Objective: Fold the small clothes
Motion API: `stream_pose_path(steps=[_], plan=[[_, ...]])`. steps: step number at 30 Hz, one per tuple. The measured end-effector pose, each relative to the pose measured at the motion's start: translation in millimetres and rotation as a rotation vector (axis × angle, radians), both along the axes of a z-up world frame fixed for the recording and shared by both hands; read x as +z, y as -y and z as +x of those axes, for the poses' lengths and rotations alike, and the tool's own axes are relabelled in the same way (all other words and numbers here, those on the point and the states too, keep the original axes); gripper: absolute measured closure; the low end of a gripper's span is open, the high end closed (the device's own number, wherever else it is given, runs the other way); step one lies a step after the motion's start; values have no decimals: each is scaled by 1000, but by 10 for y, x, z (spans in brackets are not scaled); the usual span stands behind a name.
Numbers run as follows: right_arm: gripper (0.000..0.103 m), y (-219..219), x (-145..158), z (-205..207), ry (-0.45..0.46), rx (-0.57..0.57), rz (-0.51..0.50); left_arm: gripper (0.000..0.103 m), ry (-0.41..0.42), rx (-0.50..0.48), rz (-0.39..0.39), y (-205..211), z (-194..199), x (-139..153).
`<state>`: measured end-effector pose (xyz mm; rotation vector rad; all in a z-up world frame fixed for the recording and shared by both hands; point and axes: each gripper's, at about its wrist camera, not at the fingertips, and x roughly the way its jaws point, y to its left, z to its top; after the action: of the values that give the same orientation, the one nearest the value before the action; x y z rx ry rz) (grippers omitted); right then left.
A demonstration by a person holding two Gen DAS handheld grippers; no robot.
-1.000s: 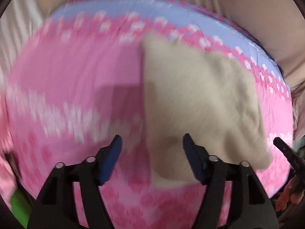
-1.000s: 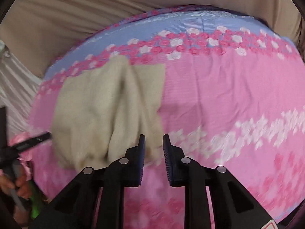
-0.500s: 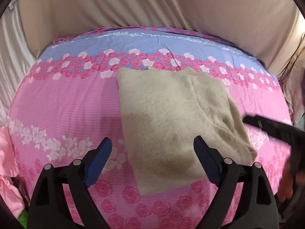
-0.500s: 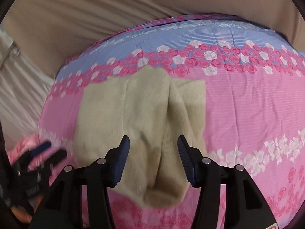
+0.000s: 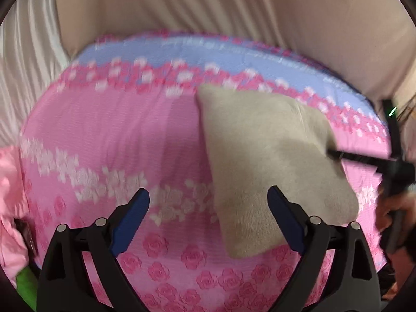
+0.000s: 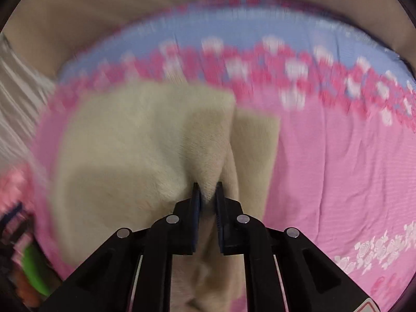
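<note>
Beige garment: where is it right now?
The beige garment lies on the pink sheet, pinched in the right gripper; in the left view it sits right of centre.

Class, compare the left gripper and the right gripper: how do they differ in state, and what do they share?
The left gripper is spread wide, its jaws opening with nothing pinched; the right gripper is shut on a ridge of the beige garment. The left hangs above the pink bedsheet; the right sits in the cloth. Both have blue-padded black fingers.

Each camera rides on a gripper and looks steeply down along its fingers at the bed [image 5: 109,135]. The right one sits closer. Both take in the beige cloth [image 5: 265,156] and the curtain [image 5: 208,2] behind.
</note>
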<state>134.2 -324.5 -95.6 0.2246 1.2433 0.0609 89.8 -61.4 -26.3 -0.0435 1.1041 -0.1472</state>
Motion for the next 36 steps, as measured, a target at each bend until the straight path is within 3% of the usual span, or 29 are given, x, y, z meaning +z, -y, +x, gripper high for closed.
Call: stream_pose_path(steps=[2,5,7,9,10,11,13,15,16,17,20,24,36], plan=[[86,29,240,-168,54,-40,28,13,-32,16,-4,-16,-4,-57],[84,15,543,-479,116,-31,81,13,-21,21,-7,-27,-13,-55],[84,-75,425,-618,72,11,38,13,-28,14,-9,17,16,-79],[86,-113,16,-677,-29,14,-31,13,-26,1,-6,89,47,-82],[96,-96,-116,-719,-59,-2,-56,13,-19,-6,-2,132,54,-76],[96,-68,-79,-783,-35,-31,-36,13,-11,-20,3,193,65,-67],[89,-43,163,-891,28,-88,-33,13,-6,-47,21,286,84,-51],[75,-42,440,-1018,113,-118,-37,13,22,-76,42,378,73,-6],[61,-53,543,-1080,152,-130,-48,13,40,-84,52,418,63,16],[53,-76,629,-1150,185,-146,-76,13,53,-89,61,448,56,33],[44,-195,755,-1311,236,-163,-148,10,87,-113,103,560,24,85],[38,-291,755,-1457,247,-212,-118,8,113,-128,121,611,-78,124],[34,-526,652,-1747,232,-253,-137,8,126,-129,104,534,-422,45]])
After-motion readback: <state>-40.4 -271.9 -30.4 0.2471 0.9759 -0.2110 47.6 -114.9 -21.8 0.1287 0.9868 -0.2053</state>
